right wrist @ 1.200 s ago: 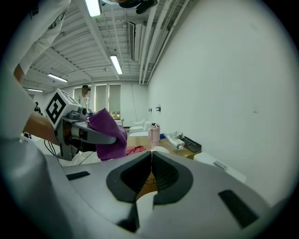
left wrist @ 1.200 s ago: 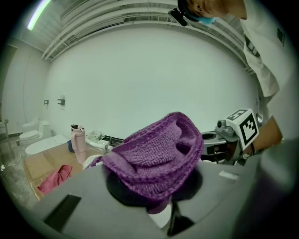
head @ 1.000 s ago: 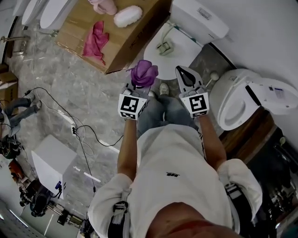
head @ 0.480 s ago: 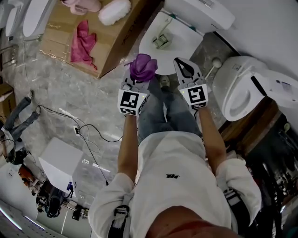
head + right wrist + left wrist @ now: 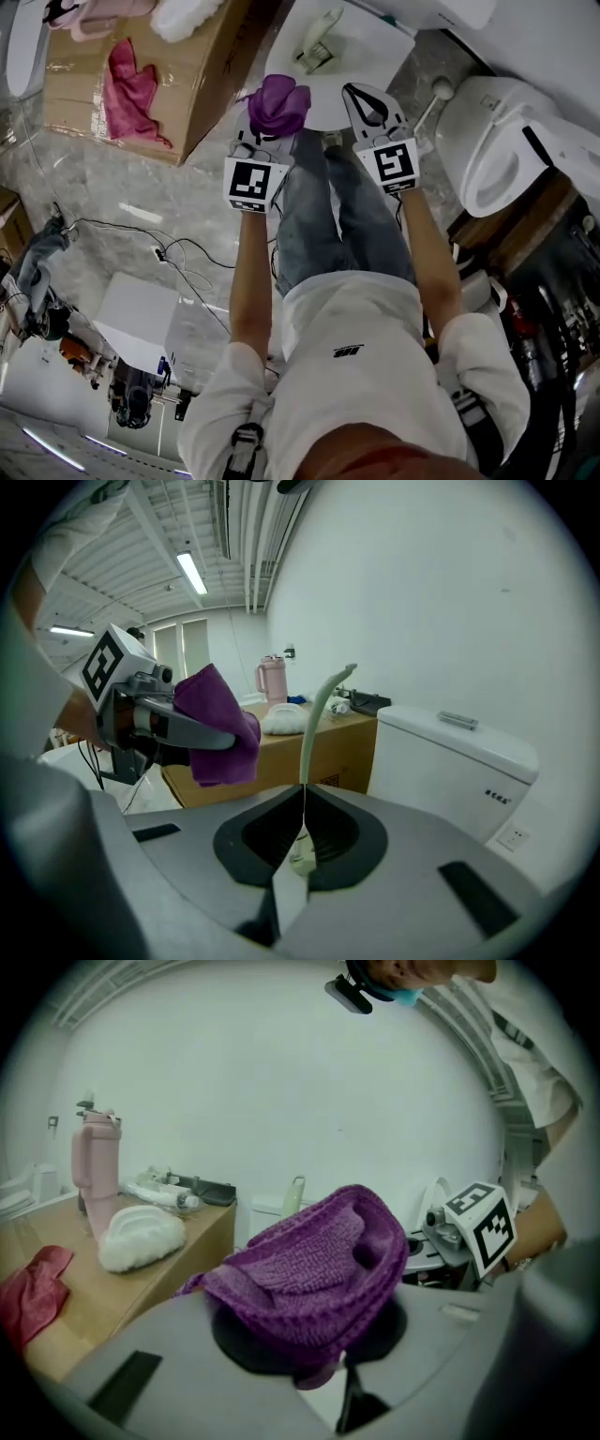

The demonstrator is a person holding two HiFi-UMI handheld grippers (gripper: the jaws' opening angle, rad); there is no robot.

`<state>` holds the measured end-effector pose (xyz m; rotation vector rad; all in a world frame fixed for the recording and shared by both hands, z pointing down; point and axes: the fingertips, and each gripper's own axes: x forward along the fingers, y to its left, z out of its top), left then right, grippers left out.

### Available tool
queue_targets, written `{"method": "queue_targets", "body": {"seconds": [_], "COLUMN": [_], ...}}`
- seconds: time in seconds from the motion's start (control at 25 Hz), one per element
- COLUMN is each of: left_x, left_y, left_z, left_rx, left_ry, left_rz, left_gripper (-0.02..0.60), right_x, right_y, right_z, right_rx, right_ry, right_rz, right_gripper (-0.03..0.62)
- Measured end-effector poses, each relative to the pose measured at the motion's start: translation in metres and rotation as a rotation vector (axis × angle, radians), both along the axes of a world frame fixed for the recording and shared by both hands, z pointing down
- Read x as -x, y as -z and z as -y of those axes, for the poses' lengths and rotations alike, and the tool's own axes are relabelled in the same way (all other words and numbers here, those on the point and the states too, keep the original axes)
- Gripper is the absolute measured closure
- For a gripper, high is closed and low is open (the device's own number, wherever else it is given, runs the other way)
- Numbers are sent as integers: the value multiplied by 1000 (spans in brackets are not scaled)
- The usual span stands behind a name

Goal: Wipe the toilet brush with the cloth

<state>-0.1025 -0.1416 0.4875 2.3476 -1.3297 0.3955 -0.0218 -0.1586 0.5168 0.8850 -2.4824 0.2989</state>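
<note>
Stands over a toilet with a gripper in each hand. Grips a bunched purple cloth (image 5: pixel 279 101) in the left gripper (image 5: pixel 267 127), jaws squeezed shut on its folds, the bulk of it heaped over the tips in the left gripper view. Carries nothing in the right gripper (image 5: pixel 361 98): jaws closed tip to tip, with only a hairline seam between them in the right gripper view. Holds both grippers side by side above the knees, apart from each other, tips aimed at 12 o'clock in the head view. Faces the pale green toilet brush (image 5: pixel 317 42), set on the closed white toilet lid (image 5: pixel 370 47), at 1 o'clock from the cloth and 11 o'clock from the right gripper, touching neither. Sees its slim handle rising just past the shut jaw tips in the right gripper view. Has a cardboard box (image 5: pixel 202 89) at 10 o'clock of the left gripper, a pink rag (image 5: pixel 127 89) on top, and a second toilet (image 5: pixel 487 150) at 3 o'clock of the right gripper.
</note>
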Motion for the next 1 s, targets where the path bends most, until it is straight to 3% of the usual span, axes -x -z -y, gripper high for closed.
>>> {"method": "queue_targets", "body": {"seconds": [0.32, 0.68, 1.0], "left_x": [-5, -11, -16], "left_y": [-50, -101, -129], "left_z": [17, 27, 38], "left_rx": [2, 17, 25], "left_ry": [-48, -69, -104], "left_rz": [7, 1, -7], "left_gripper": [495, 492, 443], "right_x": [4, 10, 24], "right_y": [-53, -117, -154], "right_z": [15, 19, 27], "right_rx": [-3, 64, 78], "right_ry": [-1, -4, 44], "right_rz": [-22, -37, -88], "right_gripper": [586, 571, 537]}}
